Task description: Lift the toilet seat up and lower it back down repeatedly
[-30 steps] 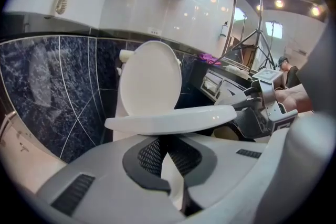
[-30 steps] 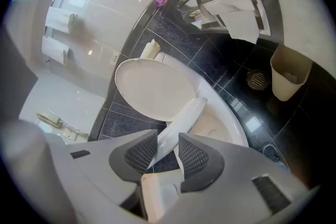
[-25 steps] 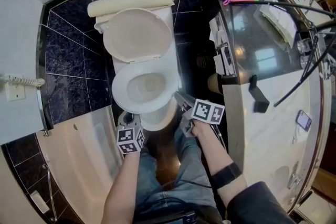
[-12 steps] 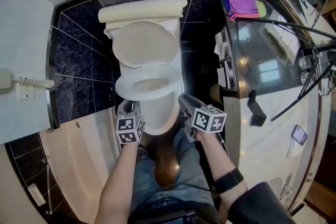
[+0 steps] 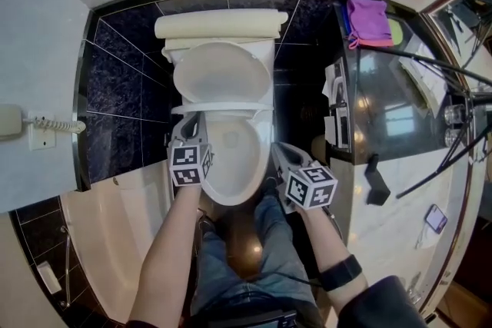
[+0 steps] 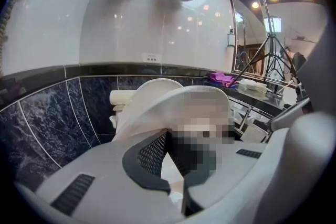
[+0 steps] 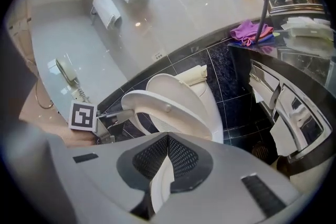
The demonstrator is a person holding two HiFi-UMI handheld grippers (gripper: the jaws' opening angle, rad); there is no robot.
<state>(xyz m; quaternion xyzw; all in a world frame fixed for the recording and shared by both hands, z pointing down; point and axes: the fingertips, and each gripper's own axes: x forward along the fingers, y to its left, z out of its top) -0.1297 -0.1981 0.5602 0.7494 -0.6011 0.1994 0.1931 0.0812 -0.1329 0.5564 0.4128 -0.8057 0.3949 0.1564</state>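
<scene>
The white toilet seat (image 5: 223, 108) is tilted partway up over the bowl (image 5: 231, 161), while the lid (image 5: 221, 71) leans on the tank. My left gripper (image 5: 191, 120) is shut on the seat's left rim. In the left gripper view the seat (image 6: 173, 102) arches up from between that gripper's (image 6: 170, 145) pads. From the right gripper view, the seat (image 7: 168, 107) slants with the left gripper (image 7: 123, 114) at its edge. My right gripper (image 5: 278, 151) hangs right of the bowl. Its jaws (image 7: 168, 139) have just been closing and are shut with nothing between them.
A bathtub (image 5: 115, 219) lies to the left and a glossy vanity counter (image 5: 400, 188) to the right. A wall phone (image 5: 15, 119) hangs at far left. A purple cloth (image 5: 367, 18) lies on the counter's far end. The person's jeans-clad legs (image 5: 269, 242) stand before the bowl.
The seat lay flat on the bowl and is now tilted up. My left gripper moved from the bowl's front up along its left side. The right gripper stayed right of the bowl.
</scene>
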